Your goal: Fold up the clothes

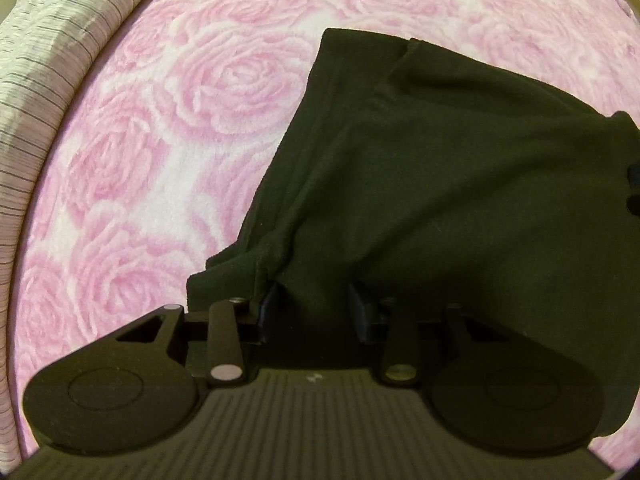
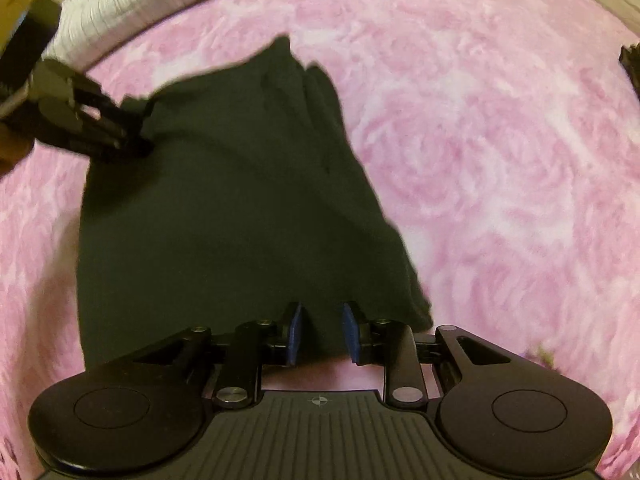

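A black fleece garment (image 1: 420, 160) is spread over the pink rose-patterned blanket (image 1: 160, 120), with a folded edge along its left side. In the left wrist view its near edge drapes over my left gripper (image 1: 316, 300); cloth fills the gap between the blue pads and hides the tips. The right wrist view shows the same garment (image 2: 224, 200), with the left gripper (image 2: 142, 140) pinching its far-left corner. My right gripper (image 2: 322, 320) has the garment's near edge between its blue pads (image 2: 295, 328), which stand a narrow gap apart on the cloth. This view is motion-blurred.
The blanket (image 2: 500, 160) extends widely to the right of the garment. Striped grey-white bedding (image 1: 48, 60) borders it on the left, seen too as bedding (image 2: 120, 4) at the far edge. A dark object (image 2: 630, 60) sits at the right edge.
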Action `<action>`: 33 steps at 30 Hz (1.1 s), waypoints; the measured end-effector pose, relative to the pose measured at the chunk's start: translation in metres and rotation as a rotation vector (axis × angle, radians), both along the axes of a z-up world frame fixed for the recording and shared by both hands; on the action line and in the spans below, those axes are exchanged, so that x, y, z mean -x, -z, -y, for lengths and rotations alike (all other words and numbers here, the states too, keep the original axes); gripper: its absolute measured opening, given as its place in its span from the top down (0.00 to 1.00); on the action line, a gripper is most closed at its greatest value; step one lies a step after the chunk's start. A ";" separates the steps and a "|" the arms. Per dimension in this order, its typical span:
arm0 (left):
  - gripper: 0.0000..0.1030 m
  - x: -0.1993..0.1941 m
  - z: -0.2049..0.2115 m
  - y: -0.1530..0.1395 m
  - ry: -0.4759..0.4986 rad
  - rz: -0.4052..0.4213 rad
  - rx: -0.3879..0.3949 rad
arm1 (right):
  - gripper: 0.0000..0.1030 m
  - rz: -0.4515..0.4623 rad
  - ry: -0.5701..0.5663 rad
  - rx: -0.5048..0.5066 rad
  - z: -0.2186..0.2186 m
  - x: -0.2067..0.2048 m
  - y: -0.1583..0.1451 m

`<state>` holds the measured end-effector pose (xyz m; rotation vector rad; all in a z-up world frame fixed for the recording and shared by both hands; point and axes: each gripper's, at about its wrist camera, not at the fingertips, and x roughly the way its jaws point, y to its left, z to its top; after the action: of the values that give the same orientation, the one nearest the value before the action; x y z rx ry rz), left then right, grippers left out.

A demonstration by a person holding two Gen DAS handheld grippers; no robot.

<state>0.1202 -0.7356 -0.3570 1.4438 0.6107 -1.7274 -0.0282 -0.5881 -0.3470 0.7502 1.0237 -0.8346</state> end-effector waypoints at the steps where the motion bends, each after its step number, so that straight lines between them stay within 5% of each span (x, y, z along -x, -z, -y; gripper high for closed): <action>1: 0.67 0.000 0.000 -0.001 0.000 -0.001 0.001 | 0.74 0.013 0.001 0.023 0.001 -0.002 -0.006; 8: 0.67 0.001 -0.032 -0.039 -0.024 -0.084 0.099 | 0.74 0.084 -0.072 0.096 0.042 -0.026 -0.018; 15: 0.62 -0.008 -0.042 -0.021 -0.061 -0.129 0.089 | 0.73 0.051 -0.231 0.088 0.083 -0.086 0.014; 20: 0.65 -0.018 -0.034 -0.020 -0.084 -0.179 0.120 | 0.74 0.108 -0.162 0.068 0.110 -0.090 0.034; 26: 0.65 -0.037 -0.009 -0.004 -0.090 -0.134 0.115 | 0.73 0.155 -0.031 0.059 0.092 -0.060 0.014; 33: 0.59 -0.049 0.011 0.008 -0.068 -0.135 0.094 | 0.64 0.131 -0.103 0.080 0.035 -0.045 0.012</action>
<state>0.1687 -0.7470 -0.3647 1.2355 0.6336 -1.7862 0.0171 -0.6227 -0.3588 0.6694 0.8995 -0.7244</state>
